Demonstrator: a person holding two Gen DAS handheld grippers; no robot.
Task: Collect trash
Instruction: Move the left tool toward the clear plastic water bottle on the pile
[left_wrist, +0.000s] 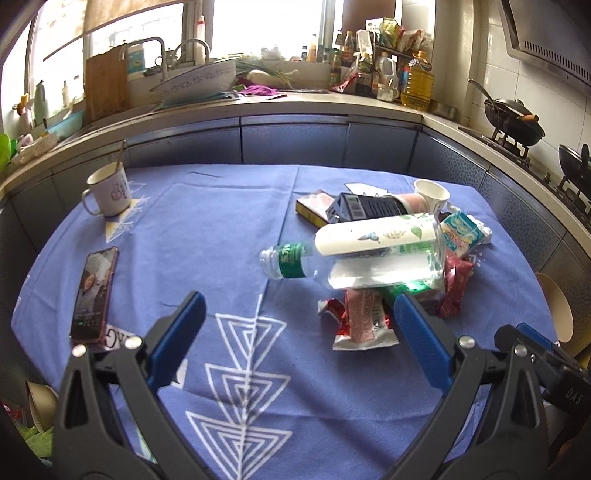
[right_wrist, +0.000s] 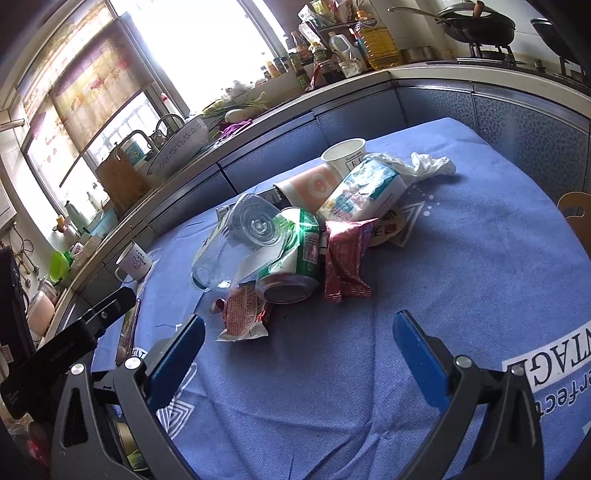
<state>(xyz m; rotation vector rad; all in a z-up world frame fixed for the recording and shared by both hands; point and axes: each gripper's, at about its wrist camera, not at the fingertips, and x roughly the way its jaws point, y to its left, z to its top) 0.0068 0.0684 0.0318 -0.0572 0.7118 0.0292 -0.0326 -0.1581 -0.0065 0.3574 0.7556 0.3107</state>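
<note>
A heap of trash lies on the blue tablecloth (left_wrist: 207, 229). On top is a clear plastic bottle (left_wrist: 354, 254) with a green label, lying on its side; it also shows in the right wrist view (right_wrist: 240, 243). Around it are a green can (right_wrist: 295, 258), red wrappers (left_wrist: 364, 317) (right_wrist: 345, 258), a tissue pack (left_wrist: 463, 230) (right_wrist: 364, 192), paper cups (left_wrist: 432, 194) (right_wrist: 343, 153), a black carton (left_wrist: 364, 208) and a crumpled tissue (right_wrist: 430, 164). My left gripper (left_wrist: 299, 302) is open and empty, just short of the heap. My right gripper (right_wrist: 299, 328) is open and empty, in front of the heap.
A white mug (left_wrist: 110, 192) with a spoon and a phone (left_wrist: 94, 295) lie on the table's left. Behind is a kitchen counter (left_wrist: 295, 99) with a sink, bottles and woks (left_wrist: 513, 118) on the stove. A chair back (right_wrist: 576, 214) stands at the right edge.
</note>
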